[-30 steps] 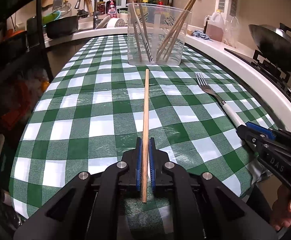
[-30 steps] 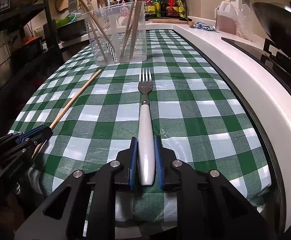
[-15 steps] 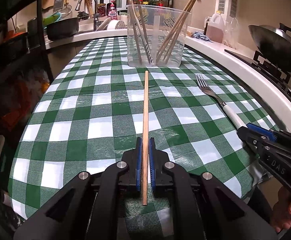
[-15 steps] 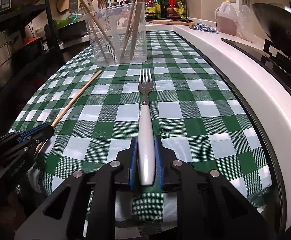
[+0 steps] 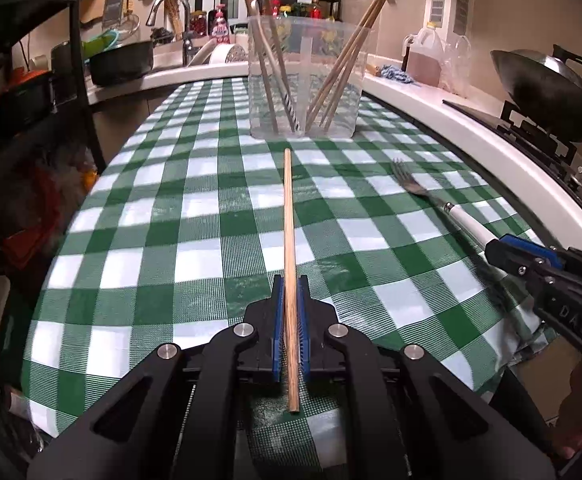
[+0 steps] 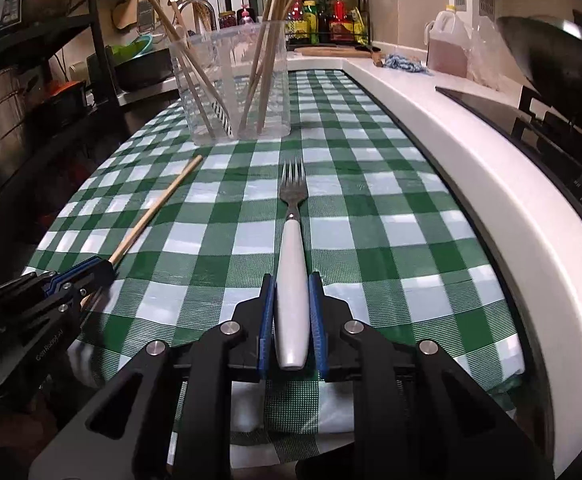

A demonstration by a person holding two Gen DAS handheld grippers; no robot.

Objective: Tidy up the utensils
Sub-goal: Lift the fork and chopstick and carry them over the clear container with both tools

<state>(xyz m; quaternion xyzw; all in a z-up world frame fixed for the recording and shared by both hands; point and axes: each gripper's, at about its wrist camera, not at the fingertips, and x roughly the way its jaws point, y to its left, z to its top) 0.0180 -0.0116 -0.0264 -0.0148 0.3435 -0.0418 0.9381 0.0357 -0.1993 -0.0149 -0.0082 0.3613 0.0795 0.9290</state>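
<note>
Chopstick (image 5: pixel 289 240) clamped in left tongs (image 5: pixel 290 296) — fork (image 6: pixel 292 264) in right tongs (image 6: pixel 293 294).

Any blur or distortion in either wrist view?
Left wrist view: strong fisheye bend in the tablecloth, fork slightly motion-smeared, chopstick sharp. Right wrist view: same barrel curve on the counter edge, fork crisp.

Both wrist views low, forward-facing; share tablecloth (image 5: pixel 211 208), utensil cup (image 6: pixel 235 80).
</note>
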